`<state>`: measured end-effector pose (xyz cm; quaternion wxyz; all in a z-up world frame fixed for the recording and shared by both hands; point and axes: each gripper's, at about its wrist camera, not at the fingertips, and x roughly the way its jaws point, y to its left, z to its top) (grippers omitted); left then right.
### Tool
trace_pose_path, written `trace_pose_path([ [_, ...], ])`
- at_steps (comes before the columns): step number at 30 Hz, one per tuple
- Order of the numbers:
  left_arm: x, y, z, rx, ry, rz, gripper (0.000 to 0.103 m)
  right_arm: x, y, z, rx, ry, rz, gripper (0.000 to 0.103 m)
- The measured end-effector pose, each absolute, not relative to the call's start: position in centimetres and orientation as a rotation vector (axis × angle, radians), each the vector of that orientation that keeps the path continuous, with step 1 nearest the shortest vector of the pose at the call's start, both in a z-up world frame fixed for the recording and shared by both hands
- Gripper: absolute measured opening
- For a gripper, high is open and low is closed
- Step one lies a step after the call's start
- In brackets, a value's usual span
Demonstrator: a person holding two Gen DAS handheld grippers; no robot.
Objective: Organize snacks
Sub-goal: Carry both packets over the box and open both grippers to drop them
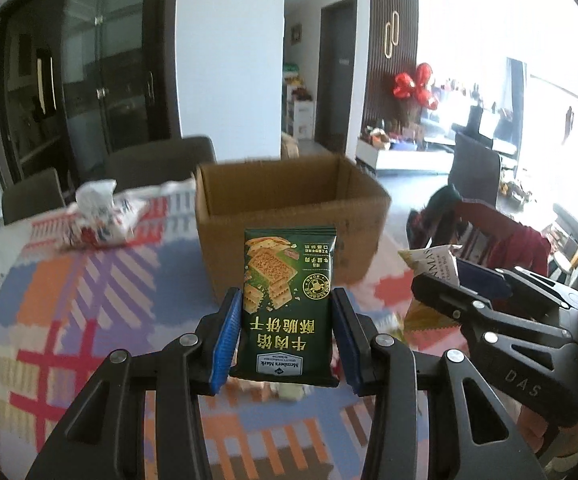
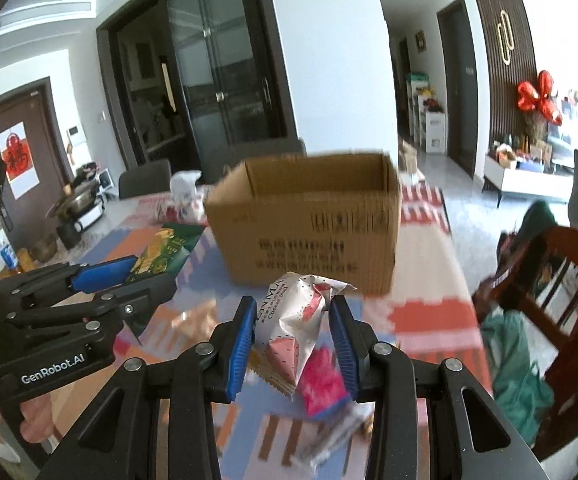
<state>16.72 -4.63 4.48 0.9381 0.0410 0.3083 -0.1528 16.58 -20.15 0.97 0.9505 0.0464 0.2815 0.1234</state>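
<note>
Before the open cardboard box (image 1: 289, 216), the left gripper (image 1: 287, 340) clamps a green biscuit packet (image 1: 289, 304) and the right gripper (image 2: 293, 344) clamps a white cheese-ball packet (image 2: 301, 320); both await carrying over the rim and releasing.

We hold both grippers side by side, raised and pointing forward. Our left gripper (image 1: 287, 338) has its blue-padded fingers (image 1: 227, 344) closed on a green packet (image 1: 289, 308), held upright (print upside down). Our right gripper (image 2: 293, 346) has its fingers (image 2: 343, 344) clamped on a white wrapper (image 2: 293, 320), which tilts between them.
</note>
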Motion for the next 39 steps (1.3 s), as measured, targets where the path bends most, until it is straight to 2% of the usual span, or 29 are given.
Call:
trace_pose_path([
  [10, 21.1, -4.8, 8.4, 0.131, 0.566, -0.293, 0.044, 21.0, -20.0, 5.7, 0.047, 0.468, 0.254, 0.039],
  [20, 27.5, -6.0, 8.8, 0.121, 0.59, -0.315, 0.044, 26.8, -20.4, 7.7, 0.032, 0.436, 0.282, 0.039],
  [36, 34.9, -7.4, 5.8, 0.135, 0.685, -0.23, 0.044, 35.2, -22.1, 4.6, 0.083, 0.58, 0.276, 0.039],
  [39, 35.4, -7.3, 5.5, 0.137, 0.702, -0.217, 0.048, 35.6, -22.2, 3.9, 0.093, 0.601, 0.27, 0.041],
])
